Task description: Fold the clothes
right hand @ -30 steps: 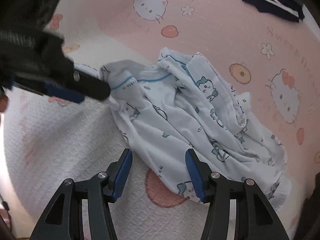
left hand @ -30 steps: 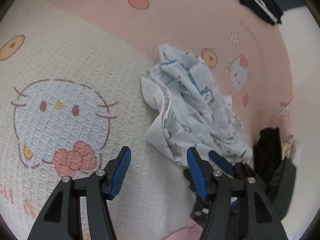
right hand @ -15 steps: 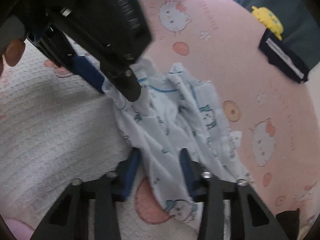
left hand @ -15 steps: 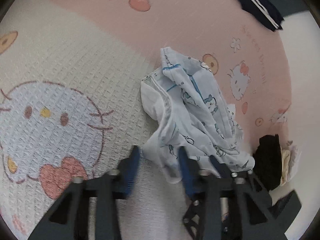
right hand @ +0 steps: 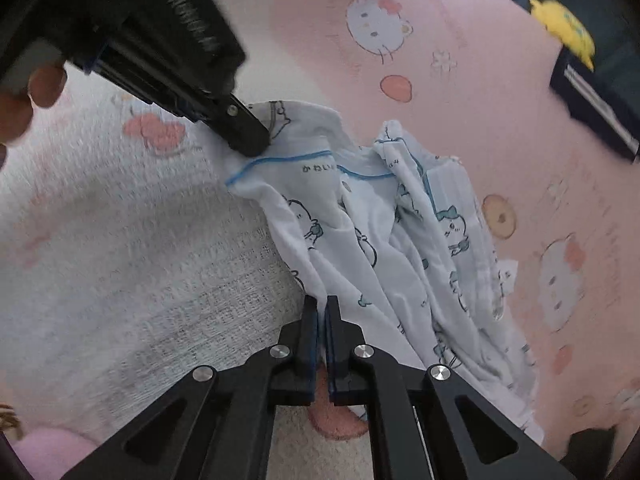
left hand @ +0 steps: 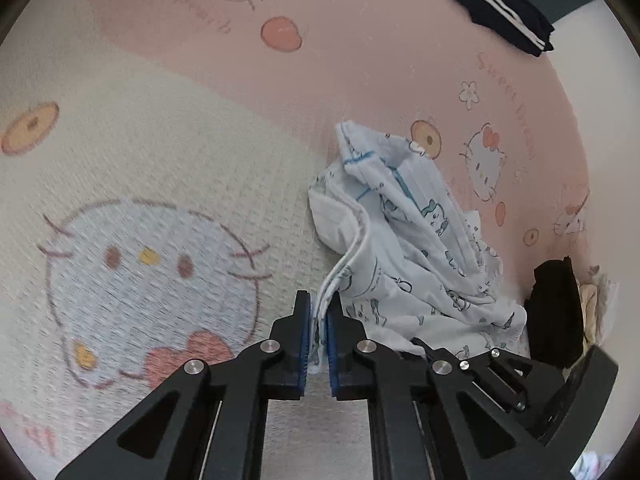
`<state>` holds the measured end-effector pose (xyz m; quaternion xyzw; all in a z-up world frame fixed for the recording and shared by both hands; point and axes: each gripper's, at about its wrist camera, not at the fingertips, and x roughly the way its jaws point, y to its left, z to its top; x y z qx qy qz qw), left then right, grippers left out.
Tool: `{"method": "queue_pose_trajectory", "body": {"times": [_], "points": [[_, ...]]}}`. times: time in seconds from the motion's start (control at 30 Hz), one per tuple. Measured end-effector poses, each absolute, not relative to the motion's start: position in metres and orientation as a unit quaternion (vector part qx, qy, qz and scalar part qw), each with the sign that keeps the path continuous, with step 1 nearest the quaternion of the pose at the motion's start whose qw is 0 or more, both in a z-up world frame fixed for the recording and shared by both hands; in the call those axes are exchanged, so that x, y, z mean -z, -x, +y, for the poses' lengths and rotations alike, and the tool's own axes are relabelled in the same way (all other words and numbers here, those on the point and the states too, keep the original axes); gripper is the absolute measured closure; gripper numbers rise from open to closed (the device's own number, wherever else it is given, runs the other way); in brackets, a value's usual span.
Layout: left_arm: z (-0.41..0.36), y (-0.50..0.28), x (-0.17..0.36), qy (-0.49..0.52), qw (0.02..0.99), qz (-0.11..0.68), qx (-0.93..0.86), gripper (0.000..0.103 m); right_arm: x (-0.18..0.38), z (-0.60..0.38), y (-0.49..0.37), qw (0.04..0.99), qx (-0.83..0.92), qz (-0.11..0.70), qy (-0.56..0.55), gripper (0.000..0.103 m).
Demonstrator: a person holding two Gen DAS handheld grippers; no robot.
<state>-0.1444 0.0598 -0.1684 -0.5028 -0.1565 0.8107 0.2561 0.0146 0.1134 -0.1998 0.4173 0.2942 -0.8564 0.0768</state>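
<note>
A crumpled white garment with blue cartoon print and blue trim (left hand: 404, 236) lies on a pink and cream blanket (left hand: 168, 132). In the left wrist view my left gripper (left hand: 319, 306) has its jaws closing tight on the garment's piped near edge, blue pads pressing the cloth. In the right wrist view the same garment (right hand: 384, 248) spreads ahead, and my right gripper (right hand: 322, 310) is closing tight on its lower left edge. The left gripper (right hand: 250, 142) enters that view from the upper left, pinching the garment's far corner.
A dark navy garment with white stripes (left hand: 504, 16) lies at the far right of the blanket, also seen as the navy garment (right hand: 592, 108). A black cloth (left hand: 554, 308) and pale clothes sit at the right edge. A hand's fingers (right hand: 44, 84) show by the left gripper.
Both grippers went from wide open to closed on the garment's edges. The left gripper moved in over the cloth's near edge; the right view rolled and drew closer.
</note>
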Motion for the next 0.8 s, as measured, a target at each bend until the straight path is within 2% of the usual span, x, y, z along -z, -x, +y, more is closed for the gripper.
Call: {"method": "queue_pose_trajectory", "body": {"times": [0.37,0.47,0.57,0.63,0.7,0.73,0.8], "points": [[0.042,0.132,0.169,0.504,0.214,-0.12,-0.828,0.097,0.201,0.103,-0.031,0.083,0.852,0.26,-0.448,0.099],[0.032,0.131,0.172,0.504,0.215,-0.141,-0.825,0.097,0.201,0.1,-0.033,0.082,0.849,0.276,-0.442,0.099],[0.02,0.126,0.169,0.475,0.237,-0.215,-0.819,0.097,0.201,0.096,-0.037,0.069,0.85,0.294,-0.432,0.099],[0.019,0.125,0.168,0.466,0.249,-0.244,-0.813,0.096,0.199,0.096,-0.038,0.047,0.855,0.301,-0.42,0.09],[0.019,0.123,0.167,0.46,0.26,-0.264,-0.807,0.094,0.198,0.097,-0.038,0.028,0.857,0.303,-0.416,0.063],[0.022,0.123,0.166,0.461,0.262,-0.267,-0.805,0.089,0.197,0.096,-0.038,0.026,0.859,0.3,-0.414,0.061],[0.032,0.123,0.167,0.472,0.26,-0.267,-0.799,0.068,0.192,0.096,-0.04,0.026,0.862,0.295,-0.412,0.061]]}}
